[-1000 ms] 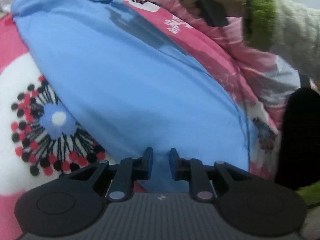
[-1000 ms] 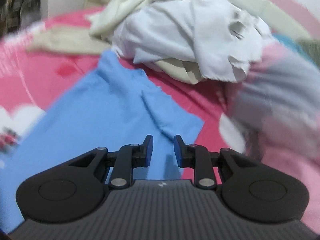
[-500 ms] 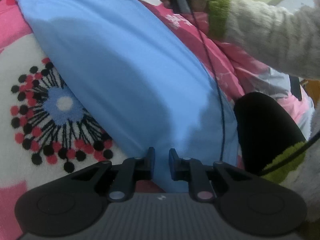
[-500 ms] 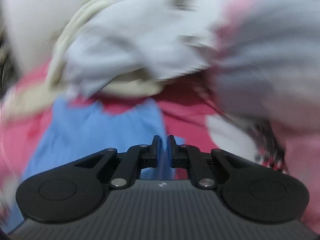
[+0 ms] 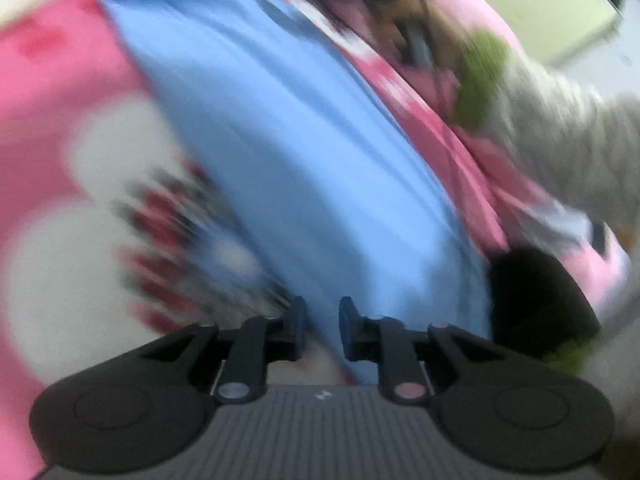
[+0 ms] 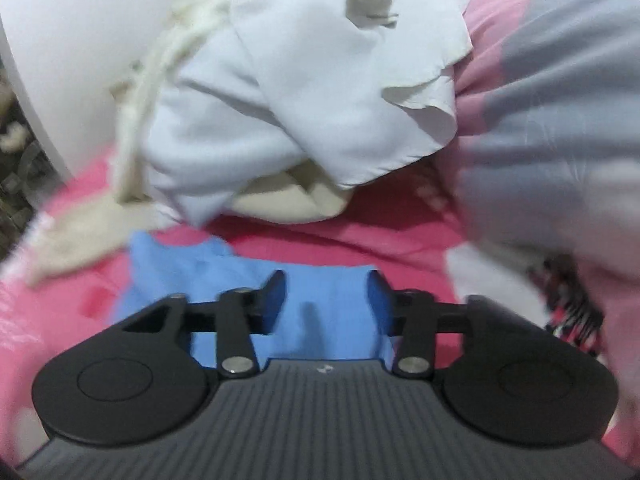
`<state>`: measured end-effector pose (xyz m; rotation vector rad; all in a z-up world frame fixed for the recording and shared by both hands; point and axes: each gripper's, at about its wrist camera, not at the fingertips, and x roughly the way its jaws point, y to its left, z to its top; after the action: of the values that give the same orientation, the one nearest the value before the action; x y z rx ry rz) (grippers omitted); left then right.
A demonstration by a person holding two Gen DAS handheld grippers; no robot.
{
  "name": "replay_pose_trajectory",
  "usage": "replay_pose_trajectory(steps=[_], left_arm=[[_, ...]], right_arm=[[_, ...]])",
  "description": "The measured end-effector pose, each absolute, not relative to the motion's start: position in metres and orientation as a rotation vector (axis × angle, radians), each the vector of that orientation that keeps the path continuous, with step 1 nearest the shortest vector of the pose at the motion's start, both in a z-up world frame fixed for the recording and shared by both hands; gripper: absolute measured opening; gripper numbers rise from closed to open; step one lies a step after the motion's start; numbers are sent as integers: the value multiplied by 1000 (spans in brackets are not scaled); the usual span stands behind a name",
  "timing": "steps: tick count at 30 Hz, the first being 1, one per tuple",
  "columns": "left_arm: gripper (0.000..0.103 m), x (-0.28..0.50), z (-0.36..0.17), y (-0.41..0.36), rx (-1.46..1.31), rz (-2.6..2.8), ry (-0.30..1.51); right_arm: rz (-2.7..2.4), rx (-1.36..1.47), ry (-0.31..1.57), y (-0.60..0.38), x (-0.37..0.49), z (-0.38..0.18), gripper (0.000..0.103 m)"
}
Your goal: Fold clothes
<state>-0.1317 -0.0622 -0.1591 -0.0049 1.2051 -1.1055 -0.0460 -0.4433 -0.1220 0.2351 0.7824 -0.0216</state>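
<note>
While the left wrist view is smeared with blur, we see our left gripper with a narrow gap between its jaws, closed on nothing, at the near end of the blue garment, which runs from 6 toward 11 o'clock across the pink blanket. Our right gripper stands wide open and empty over the blue garment's edge, with the white clothes pile at 12 o'clock.

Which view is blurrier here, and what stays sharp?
Left wrist: heavy motion smear over the blue cloth and blanket; only the tongs are crisp. Right wrist: milder blur; the white clothes remain readable and the tongs are sharp.
</note>
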Motion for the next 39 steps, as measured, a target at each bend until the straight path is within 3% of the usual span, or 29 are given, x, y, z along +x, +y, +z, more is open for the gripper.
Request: replay_pose_trajectory(steps=[9, 11, 12, 16, 21, 24, 27, 29, 31, 39], left_arm=[[32, 15, -161, -88, -116, -756, 994], [34, 31, -167, -107, -94, -719, 978], [34, 36, -170, -114, -92, -707, 977], [33, 38, -175, -126, -114, -666, 940], [32, 35, -177, -122, -126, -649, 917], [32, 38, -179, -119, -171, -648, 905], [25, 40, -184, -118, -198, -645, 878], [19, 39, -186, -120, -194, -640, 855], [3, 38, -188, -120, -203, -630, 839], [2, 30, -188, -119, -210, -608, 824]], right_arm=[[-126, 536, 883, -482, -32, -153, 58], [-111, 527, 895, -479, -32, -151, 33], [-83, 524, 903, -475, -32, -150, 6], [-82, 403, 795, -461, -47, -133, 5], [-186, 385, 767, -470, -53, -156, 6], [-216, 343, 677, -461, -64, -134, 10], [-165, 262, 552, -435, -79, -100, 23], [-6, 232, 574, -409, -71, -89, 26], [127, 210, 645, -381, -52, -87, 28], [356, 93, 814, -299, 21, -112, 30]])
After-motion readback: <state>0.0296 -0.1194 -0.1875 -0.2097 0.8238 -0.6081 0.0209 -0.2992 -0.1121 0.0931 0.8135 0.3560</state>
